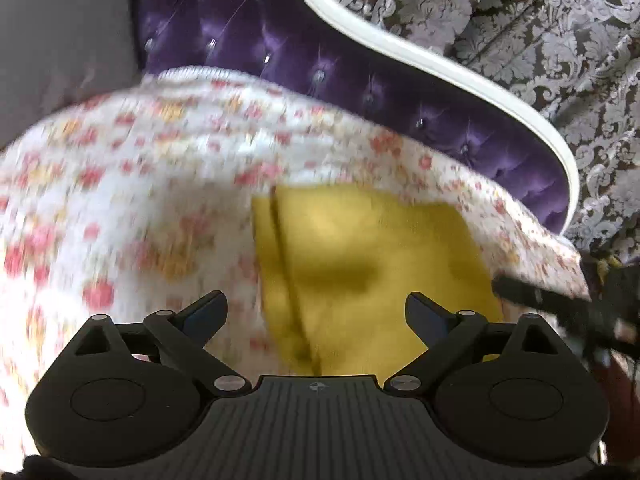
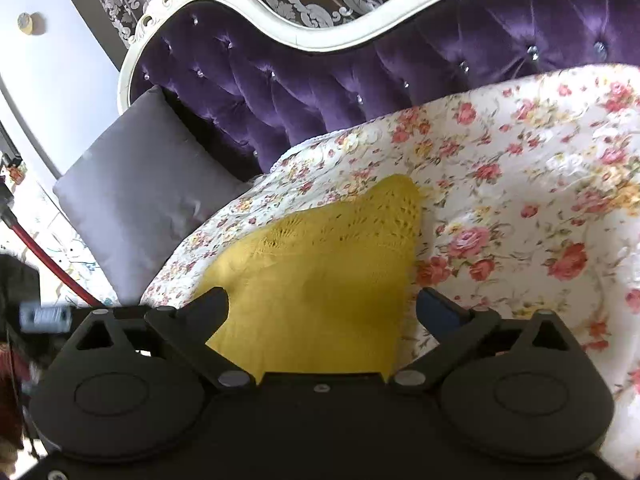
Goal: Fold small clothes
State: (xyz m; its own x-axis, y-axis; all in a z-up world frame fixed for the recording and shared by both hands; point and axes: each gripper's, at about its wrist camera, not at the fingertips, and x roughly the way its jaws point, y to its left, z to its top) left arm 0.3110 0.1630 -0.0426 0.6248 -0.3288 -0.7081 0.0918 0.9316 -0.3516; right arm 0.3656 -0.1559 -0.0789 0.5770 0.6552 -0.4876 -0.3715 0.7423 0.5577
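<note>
We hold the left gripper (image 1: 316,312) with its two black fingers spread wide and nothing between them, hovering over a mustard-yellow knitted garment (image 1: 360,264). The left wrist view is blurred, so we cannot tell how near the fingertips are to the cloth. A seam or fold line runs down the garment's left part in this view.

Our right gripper (image 2: 322,306) is likewise spread wide and grips nothing; the same yellow knitted garment (image 2: 320,272) lies flat between and beyond its fingers, showing an openwork stitch pattern toward its far pointed corner. At the right edge of the left wrist view a dark shape that looks like part of the right gripper (image 1: 560,304) sits beside the garment, too blurred to read.

The garment rests on a white quilted bedspread printed with pink and yellow roses (image 2: 520,200), which surrounds it on all visible sides. No containers show in either view.

Further out, a plain grey satin cushion (image 2: 140,200) leans at the bedspread's edge against a purple tufted velvet backrest with crystal buttons (image 2: 300,88), framed by a curved white carved rim (image 2: 320,38). Behind it hangs brown wallpaper with a silver damask pattern (image 1: 540,32).
</note>
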